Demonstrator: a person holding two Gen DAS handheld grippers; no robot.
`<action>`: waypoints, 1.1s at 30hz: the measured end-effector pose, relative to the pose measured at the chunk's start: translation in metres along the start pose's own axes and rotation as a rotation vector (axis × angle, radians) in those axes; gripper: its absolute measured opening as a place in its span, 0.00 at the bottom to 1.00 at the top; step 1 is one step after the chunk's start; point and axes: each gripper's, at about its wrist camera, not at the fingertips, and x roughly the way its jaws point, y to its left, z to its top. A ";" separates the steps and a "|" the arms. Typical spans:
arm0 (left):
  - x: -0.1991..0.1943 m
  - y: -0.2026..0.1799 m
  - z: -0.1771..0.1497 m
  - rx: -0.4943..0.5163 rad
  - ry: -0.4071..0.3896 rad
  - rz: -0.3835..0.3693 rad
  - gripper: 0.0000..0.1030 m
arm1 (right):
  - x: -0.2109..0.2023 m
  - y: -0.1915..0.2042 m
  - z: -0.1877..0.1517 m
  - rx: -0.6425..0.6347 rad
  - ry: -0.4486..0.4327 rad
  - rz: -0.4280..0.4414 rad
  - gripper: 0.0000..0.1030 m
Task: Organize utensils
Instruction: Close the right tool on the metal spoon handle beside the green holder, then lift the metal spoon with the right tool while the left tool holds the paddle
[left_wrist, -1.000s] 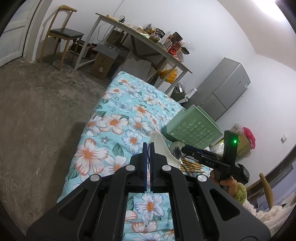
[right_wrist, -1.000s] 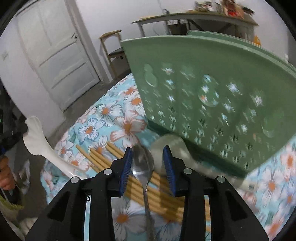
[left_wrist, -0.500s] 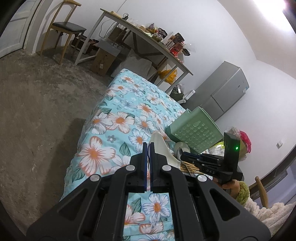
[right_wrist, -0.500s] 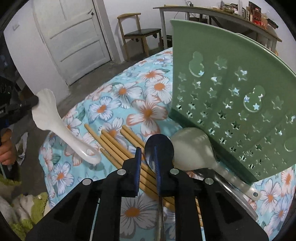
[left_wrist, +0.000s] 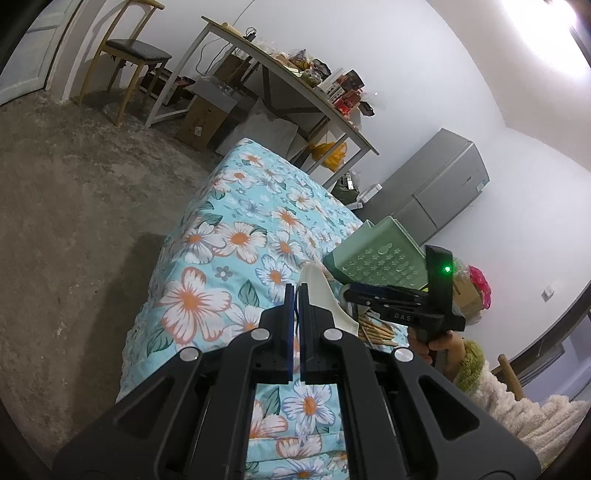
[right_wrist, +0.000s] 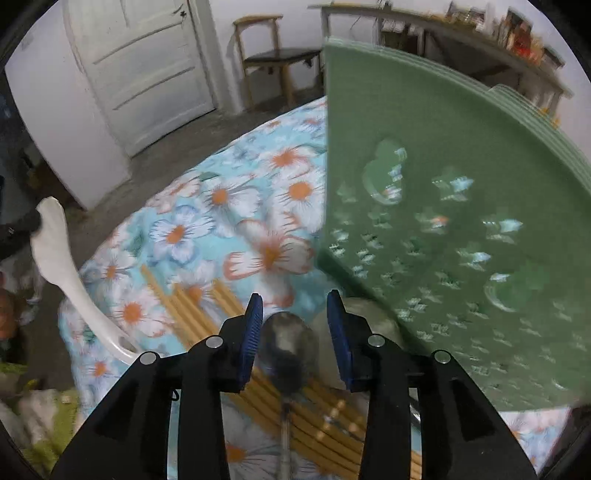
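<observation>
A bed (left_wrist: 236, 236) covered in a turquoise floral quilt fills the middle of a bare room with a concrete floor, a white door and a cluttered table against the wall. On the quilt stands a green perforated utensil holder (right_wrist: 461, 221), and at its foot lie a row of wooden chopsticks (right_wrist: 207, 306), a pale serving spoon (right_wrist: 365, 314) and a metal spoon (right_wrist: 288, 343).

Your right hand-held gripper (right_wrist: 293, 325) points steeply down at the metal spoon. The spoon's bowl sits directly between the two blue pads, and its handle runs straight back toward you, under the gripper body, so its long axis lines up with the way the gripper points. The jaws are opening, and the pads stand clear of the bowl on both sides, so nothing is gripped. The holder rises just beyond and to the right of the spoon.

Your left hand-held gripper (left_wrist: 295, 295) is closed, pinching one end of a white plastic spoon (right_wrist: 55, 258) and holding it off the left edge of the bed, farther from the holder. The right hand is the nearer one to the metal spoon.
</observation>
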 end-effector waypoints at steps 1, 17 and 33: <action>-0.001 0.000 0.000 0.000 -0.002 -0.002 0.01 | 0.000 0.002 -0.001 -0.003 0.005 0.020 0.35; 0.000 0.017 -0.002 -0.023 0.001 -0.001 0.01 | -0.035 0.043 -0.063 0.021 -0.077 -0.040 0.35; -0.013 0.013 -0.003 -0.023 -0.014 0.005 0.01 | -0.008 0.079 -0.083 -0.128 -0.122 -0.379 0.24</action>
